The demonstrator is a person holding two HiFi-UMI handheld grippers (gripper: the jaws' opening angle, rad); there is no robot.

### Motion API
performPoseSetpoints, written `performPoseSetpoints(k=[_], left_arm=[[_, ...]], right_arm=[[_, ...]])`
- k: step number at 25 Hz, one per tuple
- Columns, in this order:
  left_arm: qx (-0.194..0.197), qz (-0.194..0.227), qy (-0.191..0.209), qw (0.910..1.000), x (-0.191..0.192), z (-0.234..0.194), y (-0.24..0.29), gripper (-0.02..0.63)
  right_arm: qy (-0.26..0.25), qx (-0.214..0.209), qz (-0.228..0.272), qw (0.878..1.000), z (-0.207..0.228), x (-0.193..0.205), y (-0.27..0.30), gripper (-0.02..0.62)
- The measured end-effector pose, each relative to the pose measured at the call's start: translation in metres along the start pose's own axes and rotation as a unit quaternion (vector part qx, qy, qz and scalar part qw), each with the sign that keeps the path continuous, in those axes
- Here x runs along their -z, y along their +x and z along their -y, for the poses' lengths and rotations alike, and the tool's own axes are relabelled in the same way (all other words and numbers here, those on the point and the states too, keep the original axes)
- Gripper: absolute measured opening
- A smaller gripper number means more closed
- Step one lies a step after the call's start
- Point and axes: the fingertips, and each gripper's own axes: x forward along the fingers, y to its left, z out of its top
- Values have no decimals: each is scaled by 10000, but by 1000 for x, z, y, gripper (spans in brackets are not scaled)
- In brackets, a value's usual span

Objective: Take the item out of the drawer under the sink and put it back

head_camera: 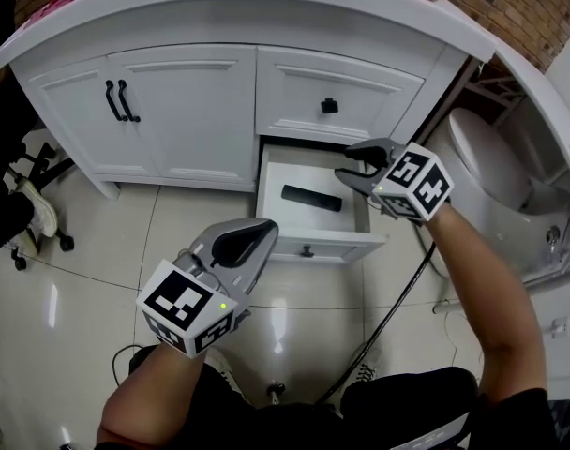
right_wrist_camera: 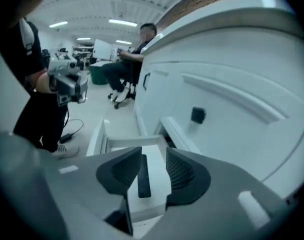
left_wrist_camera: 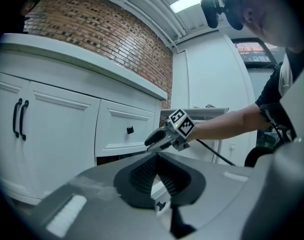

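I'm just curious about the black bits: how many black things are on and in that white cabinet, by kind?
Door handles: 2
Drawer knobs: 2
Flat item in the open drawer: 1
Total: 5

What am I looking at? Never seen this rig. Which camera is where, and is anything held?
No robot: a person holds a two-jaw gripper in each hand; the marker cubes are part of them. The head view is from a camera on the person's head, looking steeply down. The two gripper views ride on the grippers and look along their jaws. Ahead is a white vanity cabinet with its lower drawer pulled open. A slim black item, perhaps a remote, lies flat in it. The right gripper hovers over the drawer, jaws apart; its own view shows the item beyond the gap, not gripped. The left gripper hangs in front of the drawer, jaws together, empty. Nothing is held.
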Motion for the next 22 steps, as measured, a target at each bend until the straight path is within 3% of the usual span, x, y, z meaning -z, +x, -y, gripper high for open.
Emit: performPoseSetpoints(k=[2, 5, 10, 14, 22], left_arm=[[-42, -12, -62, 10000, 2, -4, 0, 6], [-163, -96, -207, 9996, 8, -15, 1, 6], [-165, -161, -362, 9991, 13, -24, 1, 6], [-100, -144, -332, 9993, 12, -22, 3, 6], [0, -207, -337, 9992, 13, -16, 7, 6]], right_arm=[[-238, -291, -437, 9983, -15, 16, 29, 146], [-183, -558, -902, 9942, -21, 38, 66, 146], [-415, -906, -1396, 9852, -34, 68, 107, 146], [-488, -1012, -1485, 9825, -35, 82, 128, 149], [-35, -1279, -1565, 9793, -41, 99, 147, 192]])
